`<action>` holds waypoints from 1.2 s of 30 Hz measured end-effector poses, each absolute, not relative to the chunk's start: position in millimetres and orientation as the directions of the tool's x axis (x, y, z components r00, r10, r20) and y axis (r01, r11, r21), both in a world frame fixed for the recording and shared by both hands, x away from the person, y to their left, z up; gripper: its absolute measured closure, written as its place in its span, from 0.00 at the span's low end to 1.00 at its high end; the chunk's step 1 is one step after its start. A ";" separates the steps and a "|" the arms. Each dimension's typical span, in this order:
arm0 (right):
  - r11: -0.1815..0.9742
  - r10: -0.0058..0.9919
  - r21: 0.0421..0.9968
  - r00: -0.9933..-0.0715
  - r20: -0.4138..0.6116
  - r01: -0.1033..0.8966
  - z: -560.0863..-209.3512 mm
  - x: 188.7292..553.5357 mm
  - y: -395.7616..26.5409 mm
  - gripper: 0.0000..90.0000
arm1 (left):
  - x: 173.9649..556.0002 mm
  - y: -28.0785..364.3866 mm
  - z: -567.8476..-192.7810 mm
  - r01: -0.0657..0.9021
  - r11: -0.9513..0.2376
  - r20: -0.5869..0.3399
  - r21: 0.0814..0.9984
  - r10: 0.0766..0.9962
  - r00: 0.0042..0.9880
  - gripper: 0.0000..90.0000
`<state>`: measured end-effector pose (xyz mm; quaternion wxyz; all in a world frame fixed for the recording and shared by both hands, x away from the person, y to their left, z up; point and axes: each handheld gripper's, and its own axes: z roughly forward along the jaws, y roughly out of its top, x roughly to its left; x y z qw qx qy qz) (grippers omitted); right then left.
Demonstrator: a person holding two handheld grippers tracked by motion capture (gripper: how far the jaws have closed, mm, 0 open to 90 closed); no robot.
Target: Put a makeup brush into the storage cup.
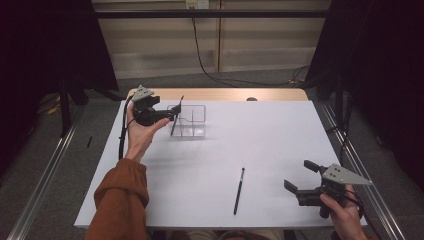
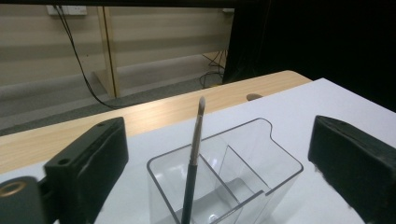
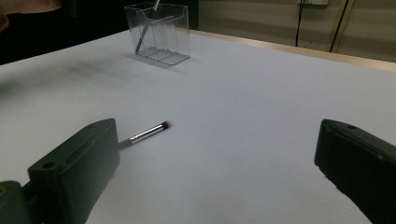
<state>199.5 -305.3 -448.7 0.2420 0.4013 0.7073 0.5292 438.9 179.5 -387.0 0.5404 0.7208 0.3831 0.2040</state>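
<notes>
Left gripper (image 1: pixel 172 114) is released, jaws wide apart, beside the clear plastic divided organizer (image 1: pixel 192 122) where a thin black makeup brush (image 2: pixel 192 172) stands tilted. Right gripper (image 1: pixel 295 180) hangs open too, near another slim black brush (image 1: pixel 239 191) lying on the white desk (image 1: pixel 270 130).

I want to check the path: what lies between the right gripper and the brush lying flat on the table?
Nothing: in the high view, bare white table separates the right gripper from the lying brush.

Beige panelled wall (image 1: pixel 260 35) — grey floor (image 1: pixel 240 77), black curtains (image 1: pixel 380 45) either side.
</notes>
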 end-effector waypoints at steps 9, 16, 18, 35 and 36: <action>0.116 0.826 0.943 -0.558 0.082 0.312 -448.7 199.8 -305.4 0.00 | 418.7 189.7 -385.9 0.317 -0.123 -0.113 0.940 0.765 0.633 0.03; 0.117 0.829 0.944 -0.554 0.079 0.310 -448.7 200.9 -305.2 0.00 | 402.6 189.4 -386.1 0.306 -0.152 -0.092 0.940 0.750 0.655 0.04; 0.118 0.828 0.944 -0.555 0.078 0.309 -448.7 201.0 -305.2 0.00 | 397.8 190.2 -385.2 0.301 -0.146 -0.096 0.942 0.744 0.661 0.04; 0.109 0.839 0.946 -0.539 0.077 0.305 -448.8 202.2 -305.3 0.00 | 350.0 205.5 -386.9 0.259 -0.133 -0.067 0.957 0.763 0.643 0.03; 0.106 0.840 0.946 -0.537 0.079 0.305 -448.8 202.3 -305.4 0.00 | 346.6 206.7 -386.4 0.252 -0.140 -0.058 0.957 0.763 0.644 0.03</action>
